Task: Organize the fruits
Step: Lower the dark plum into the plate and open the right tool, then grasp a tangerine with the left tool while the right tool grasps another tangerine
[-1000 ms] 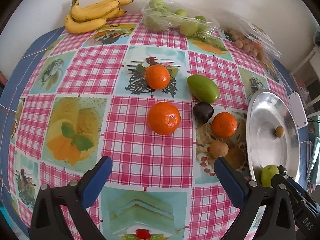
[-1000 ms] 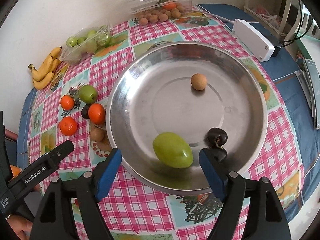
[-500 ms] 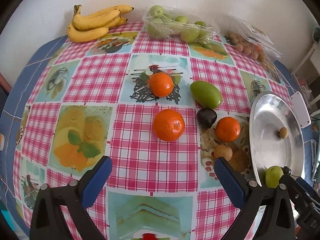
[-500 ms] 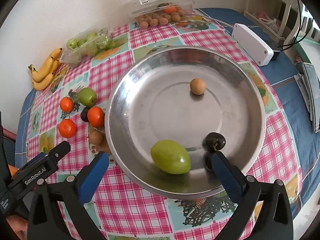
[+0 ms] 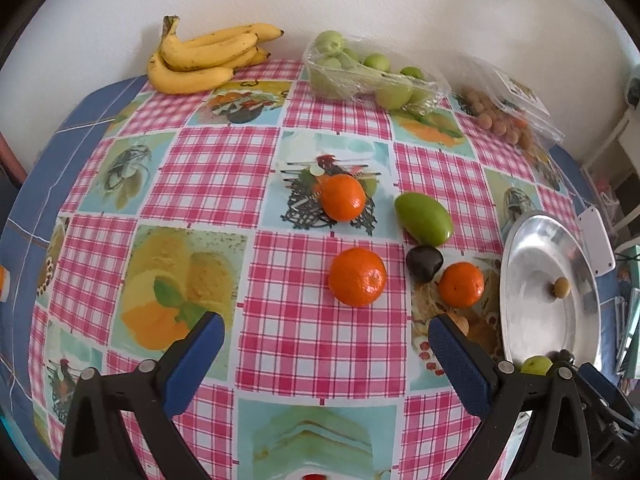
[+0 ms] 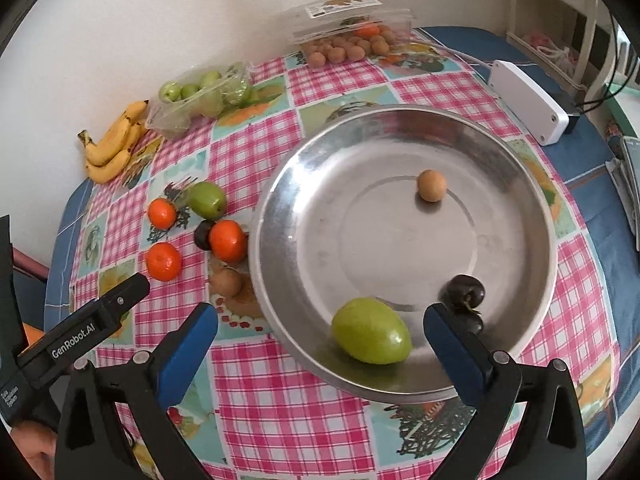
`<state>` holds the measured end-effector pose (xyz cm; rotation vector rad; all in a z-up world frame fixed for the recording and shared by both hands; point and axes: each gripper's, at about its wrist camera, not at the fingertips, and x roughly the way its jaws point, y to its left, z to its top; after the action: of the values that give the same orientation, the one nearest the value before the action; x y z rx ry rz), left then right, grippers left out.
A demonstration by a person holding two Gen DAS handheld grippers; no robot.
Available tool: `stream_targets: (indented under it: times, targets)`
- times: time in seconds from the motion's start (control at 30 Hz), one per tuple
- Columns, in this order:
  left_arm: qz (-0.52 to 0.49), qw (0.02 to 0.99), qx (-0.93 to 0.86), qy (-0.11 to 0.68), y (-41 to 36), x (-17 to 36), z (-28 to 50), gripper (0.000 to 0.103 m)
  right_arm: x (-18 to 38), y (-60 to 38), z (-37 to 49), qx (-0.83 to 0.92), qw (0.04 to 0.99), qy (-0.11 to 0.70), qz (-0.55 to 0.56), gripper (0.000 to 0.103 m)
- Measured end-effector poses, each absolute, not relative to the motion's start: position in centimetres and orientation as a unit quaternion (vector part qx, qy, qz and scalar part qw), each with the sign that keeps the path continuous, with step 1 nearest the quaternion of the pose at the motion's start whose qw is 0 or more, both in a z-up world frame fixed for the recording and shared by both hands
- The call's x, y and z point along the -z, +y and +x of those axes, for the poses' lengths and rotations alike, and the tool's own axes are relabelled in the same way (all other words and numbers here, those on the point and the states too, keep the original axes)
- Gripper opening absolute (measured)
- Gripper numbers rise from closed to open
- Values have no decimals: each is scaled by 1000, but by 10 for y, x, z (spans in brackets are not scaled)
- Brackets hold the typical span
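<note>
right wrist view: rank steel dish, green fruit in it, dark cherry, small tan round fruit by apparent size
1. steel dish
2. green fruit
3. dark cherry and tan round fruit: look about alike; the cherry sits nearer the camera and partly behind the claw, so unranked.

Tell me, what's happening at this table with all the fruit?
A person holds a claw in each hand and is sorting fruit into a round silver metal dish. The right claw has just been opening, empty, above an oval green fruit lying in the dish beside a dark cherry and a small tan fruit. The left claw hovers open over three oranges.
</note>
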<state>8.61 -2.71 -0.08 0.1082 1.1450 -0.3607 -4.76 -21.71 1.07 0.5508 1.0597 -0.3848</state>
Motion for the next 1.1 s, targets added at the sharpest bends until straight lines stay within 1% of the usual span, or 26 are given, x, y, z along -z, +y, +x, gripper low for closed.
stream_targets:
  times: [0.4,0.57,0.93,1.0,1.07,1.1]
  targets:
    - [23,851,141,506,12,-20,115,103,-38,-196,-17,169,830,486,214,102]
    - [11,853,135,503,27,-24,127,103,-42,-187,1,151,831,490,218,102]
    - [6,842,157,517,28,-23,140,103,-43,-180,41,119,820,528,188,102]
    - [11,835,166,524,22,-18,139,103,-42,-182,49,113,814,541,179,101]
    - [13,830,176,530,17,-14,138,102,-41,-184,56,111,810,549,170,95]
    - [16,826,182,532,13,-12,137,102,-40,-184,59,108,807,556,167,90]
